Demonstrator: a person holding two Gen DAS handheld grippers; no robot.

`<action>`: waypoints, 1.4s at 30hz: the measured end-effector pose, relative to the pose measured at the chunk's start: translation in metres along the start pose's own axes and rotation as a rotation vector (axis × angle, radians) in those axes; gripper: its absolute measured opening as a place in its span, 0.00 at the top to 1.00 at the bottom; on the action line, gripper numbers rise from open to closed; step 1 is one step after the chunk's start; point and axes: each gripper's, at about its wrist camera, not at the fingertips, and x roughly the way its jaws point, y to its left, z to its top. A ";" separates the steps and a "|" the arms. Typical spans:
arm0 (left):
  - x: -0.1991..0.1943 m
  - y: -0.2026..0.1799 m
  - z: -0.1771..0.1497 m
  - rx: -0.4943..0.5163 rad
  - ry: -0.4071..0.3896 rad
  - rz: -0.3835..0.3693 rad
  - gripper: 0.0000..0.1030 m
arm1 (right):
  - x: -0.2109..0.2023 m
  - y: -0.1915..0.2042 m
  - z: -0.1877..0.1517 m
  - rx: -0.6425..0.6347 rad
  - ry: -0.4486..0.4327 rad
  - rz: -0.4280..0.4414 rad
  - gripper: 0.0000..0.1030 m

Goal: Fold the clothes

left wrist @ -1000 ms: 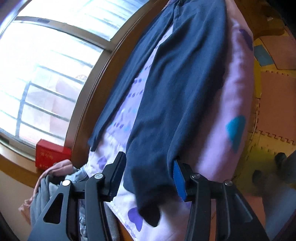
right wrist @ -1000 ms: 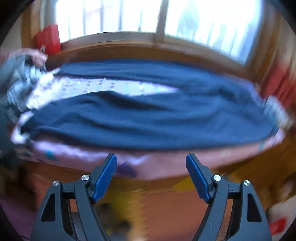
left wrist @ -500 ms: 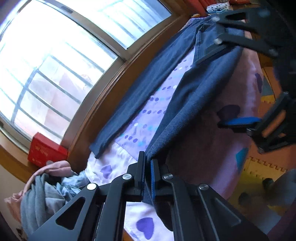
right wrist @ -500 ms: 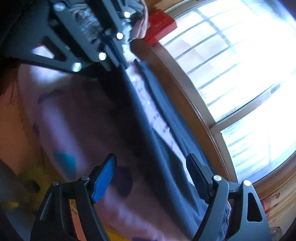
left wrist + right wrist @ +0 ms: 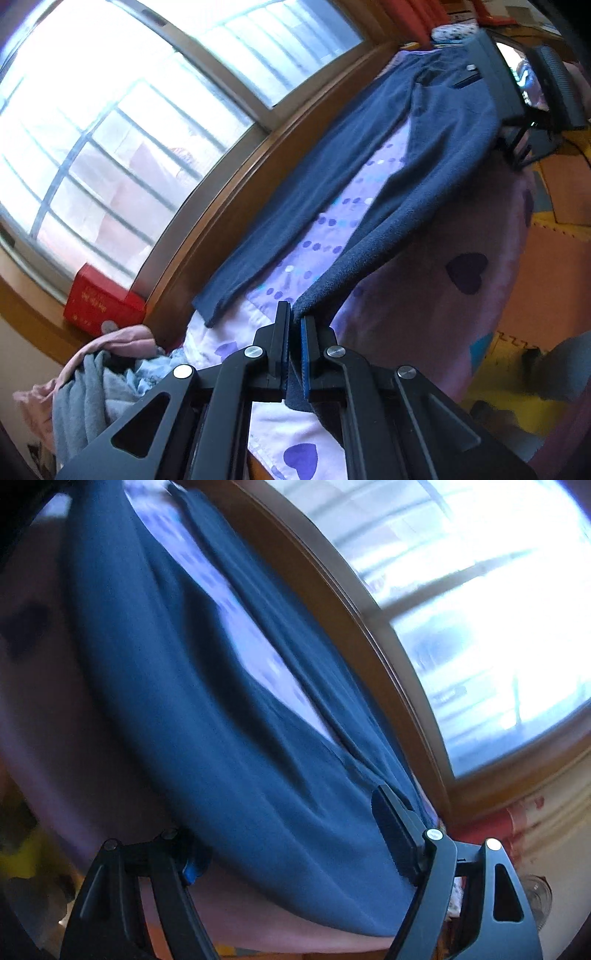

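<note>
The dark blue trousers [image 5: 413,177] lie stretched along a bed [image 5: 461,314] covered in a lilac sheet with purple hearts, running beside the wooden window sill [image 5: 236,206], with the two legs spread apart so that a strip of dotted sheet shows between them. The left hand-held gripper [image 5: 291,325] is clenched on the hem of the nearer leg, a fold of fleece pinched between its pads and the cloth rising taut from the bed toward it. The right hand-held gripper [image 5: 291,834] sits at the waist end, its jaws wide and released, one finger [image 5: 395,834] lying over the fabric and the other at the near edge by the bed's side; the pads do not press on the cloth. In the left wrist view the same gripper [image 5: 524,74] shows at the far end of the garment. The step in hand looks like the first lengthwise fold: taking hold of both ends of the near leg so it can be laid over the far one. The next move seems to call for the right jaws to shut on the waistband edge, then for both hands to lift together and carry that edge across toward the window, keeping the cloth taut so it lands flat. A heap of other clothes [image 5: 96,384] waits by a red box [image 5: 99,302].
</note>
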 end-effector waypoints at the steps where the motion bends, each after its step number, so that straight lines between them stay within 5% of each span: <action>1: 0.000 0.001 0.003 -0.015 0.011 0.013 0.95 | 0.009 -0.010 -0.011 -0.002 0.013 -0.006 0.24; 7: 0.005 -0.008 0.030 -0.099 0.118 0.166 0.95 | 0.049 -0.060 -0.068 -0.006 0.014 0.007 0.24; 13: 0.017 -0.025 0.051 -0.215 0.275 0.329 0.95 | 0.052 -0.094 -0.106 -0.047 -0.111 0.103 0.29; 15: 0.021 -0.026 0.053 -0.238 0.309 0.349 0.95 | 0.043 -0.095 -0.108 -0.071 -0.135 0.146 0.39; 17: 0.021 -0.028 0.056 -0.250 0.332 0.376 0.95 | 0.040 -0.099 -0.112 -0.096 -0.147 0.225 0.80; 19: 0.021 -0.029 0.056 -0.255 0.352 0.394 0.95 | 0.038 -0.094 -0.111 -0.111 -0.140 0.270 0.97; 23: 0.022 -0.022 0.059 -0.275 0.366 0.421 0.95 | 0.039 -0.103 -0.106 -0.105 -0.140 0.271 0.97; 34: 0.063 0.042 0.089 -0.309 0.290 0.497 0.95 | 0.075 -0.153 -0.010 -0.082 -0.188 0.004 0.97; 42: 0.112 0.082 0.103 -0.273 0.318 0.501 0.95 | 0.130 -0.166 0.047 -0.086 -0.246 -0.030 0.97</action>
